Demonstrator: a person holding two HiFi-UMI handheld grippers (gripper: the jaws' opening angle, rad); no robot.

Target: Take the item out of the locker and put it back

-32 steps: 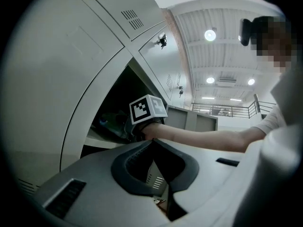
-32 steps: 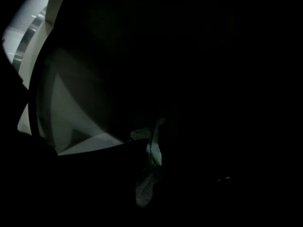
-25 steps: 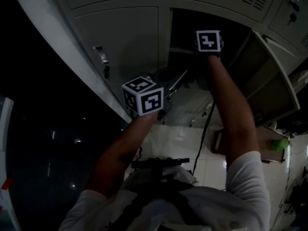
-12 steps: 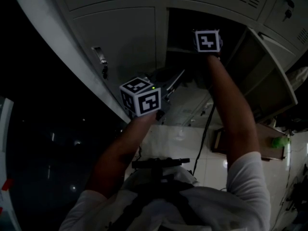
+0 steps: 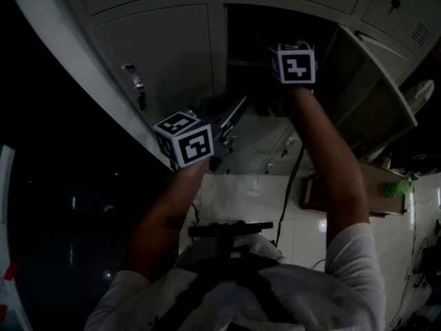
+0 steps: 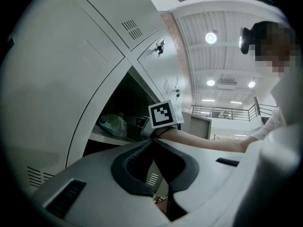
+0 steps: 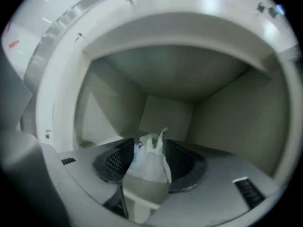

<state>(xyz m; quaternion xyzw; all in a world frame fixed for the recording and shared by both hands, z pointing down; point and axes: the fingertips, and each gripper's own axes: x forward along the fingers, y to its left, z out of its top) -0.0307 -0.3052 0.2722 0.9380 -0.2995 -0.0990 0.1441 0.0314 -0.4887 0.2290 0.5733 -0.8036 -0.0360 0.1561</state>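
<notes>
White short sleeves (image 5: 355, 250); grey left gripper (image 6: 152, 146) and right gripper (image 7: 150, 150), black-and-white marker cubes (image 5: 185, 140), dark jaws.

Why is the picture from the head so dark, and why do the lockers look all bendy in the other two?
Head view: underexposed, the room nearly black, only the locker doors show. Left gripper view: bright, ceiling lamps glare, the wide lens bows straight edges. Right gripper view: soft dim light, dark rounded corners, plastic bag slightly blurred.

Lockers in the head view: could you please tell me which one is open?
The locker facing the right hand-held gripper: its door stands open, neighbouring doors are shut.
</notes>
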